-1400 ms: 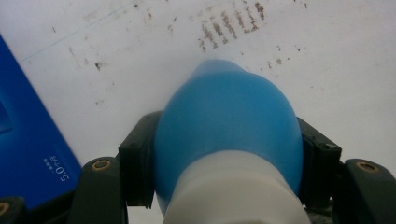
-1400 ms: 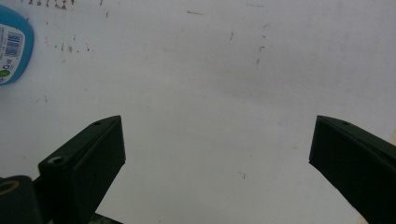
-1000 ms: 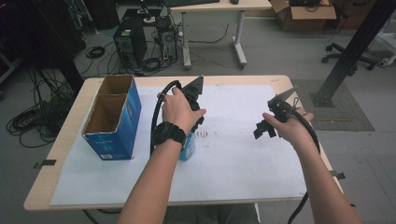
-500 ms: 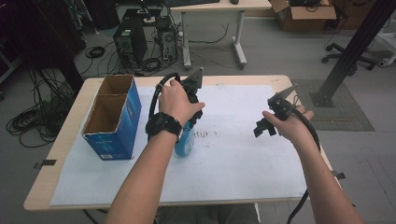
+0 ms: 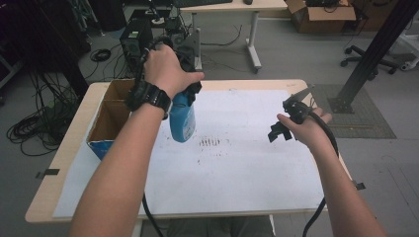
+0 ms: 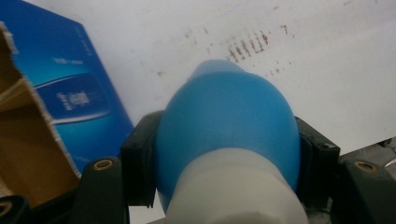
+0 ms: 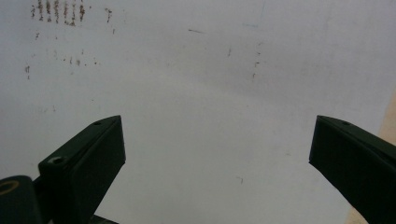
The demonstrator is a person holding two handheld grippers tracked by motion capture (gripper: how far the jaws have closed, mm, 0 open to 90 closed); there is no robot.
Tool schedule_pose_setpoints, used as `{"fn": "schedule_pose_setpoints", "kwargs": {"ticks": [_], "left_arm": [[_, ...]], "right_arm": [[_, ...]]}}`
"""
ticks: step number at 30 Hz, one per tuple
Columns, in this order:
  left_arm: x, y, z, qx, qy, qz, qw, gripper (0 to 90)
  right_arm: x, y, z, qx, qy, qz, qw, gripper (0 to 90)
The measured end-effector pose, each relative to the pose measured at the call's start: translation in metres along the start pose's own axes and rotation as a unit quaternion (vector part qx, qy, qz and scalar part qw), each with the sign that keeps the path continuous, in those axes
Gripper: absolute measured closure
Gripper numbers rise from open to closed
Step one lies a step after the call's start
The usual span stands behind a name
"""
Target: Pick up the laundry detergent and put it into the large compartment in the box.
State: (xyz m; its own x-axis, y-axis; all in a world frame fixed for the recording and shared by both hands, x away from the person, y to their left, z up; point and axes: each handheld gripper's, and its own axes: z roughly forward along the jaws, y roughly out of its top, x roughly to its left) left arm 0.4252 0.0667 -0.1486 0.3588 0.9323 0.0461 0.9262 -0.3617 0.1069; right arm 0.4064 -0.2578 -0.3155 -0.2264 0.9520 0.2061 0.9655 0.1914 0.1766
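Fingers of the left hand (image 5: 168, 74) cover most of the left tool (image 5: 190, 96), so its jaws are hard to see from above; its own camera shows them clamped on a blue bottle (image 6: 229, 126) with a white lower part cut off by the frame edge. The bottle hangs clear above the tabletop (image 5: 257, 168), beside the blue cardboard box (image 5: 106, 126). The right tool (image 5: 289, 121) hovers low to the right, jaws wide, nothing between them.
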Motion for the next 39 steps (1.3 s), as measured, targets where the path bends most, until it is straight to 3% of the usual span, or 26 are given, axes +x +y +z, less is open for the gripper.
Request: {"fn": "schedule_pose_setpoints", "kwargs": {"ticks": [5, 7, 10, 16, 18, 22, 27, 34, 39], "left_arm": [[0.013, -0.002, -0.02, -0.007, 0.002, -0.013, 0.9999, 37.5], [0.026, -0.004, -0.035, -0.008, 0.005, -0.019, 0.9998, 37.4], [0.033, -0.005, -0.041, -0.013, 0.004, -0.026, 0.9996, 37.4], [0.073, -0.017, -0.059, -0.032, 0.001, -0.063, 0.9975, 37.5], [0.08, -0.019, -0.06, -0.033, 0.0, -0.072, 0.9969, 37.5], [0.114, -0.031, -0.064, -0.031, 0.011, -0.109, 0.9935, 37.5], [0.141, -0.042, -0.064, -0.027, 0.026, -0.138, 0.9897, 37.5], [0.163, -0.053, -0.056, -0.026, 0.022, -0.165, 0.9857, 37.6], [0.172, -0.058, -0.047, -0.022, 0.024, -0.172, 0.9846, 37.6]], "right_arm": [[0.002, 0.002, -0.004, -0.005, 0.001, 0.0, 1.0, 3.8], [0.004, 0.003, -0.005, -0.007, 0.002, 0.0, 1.0, 3.8], [0.005, 0.004, -0.005, -0.008, 0.003, -0.001, 1.0, 3.8], [0.005, 0.005, -0.005, -0.007, 0.001, 0.001, 1.0, 3.8], [0.005, 0.005, -0.004, -0.006, 0.001, 0.002, 1.0, 3.8], [0.004, 0.005, -0.005, -0.006, 0.001, 0.002, 1.0, 3.8], [0.001, 0.006, -0.006, -0.008, 0.0, 0.004, 1.0, 3.8], [0.001, 0.008, -0.003, -0.004, 0.0, 0.008, 1.0, 3.8], [0.0, 0.009, -0.001, -0.004, -0.001, 0.005, 1.0, 3.8]]}}
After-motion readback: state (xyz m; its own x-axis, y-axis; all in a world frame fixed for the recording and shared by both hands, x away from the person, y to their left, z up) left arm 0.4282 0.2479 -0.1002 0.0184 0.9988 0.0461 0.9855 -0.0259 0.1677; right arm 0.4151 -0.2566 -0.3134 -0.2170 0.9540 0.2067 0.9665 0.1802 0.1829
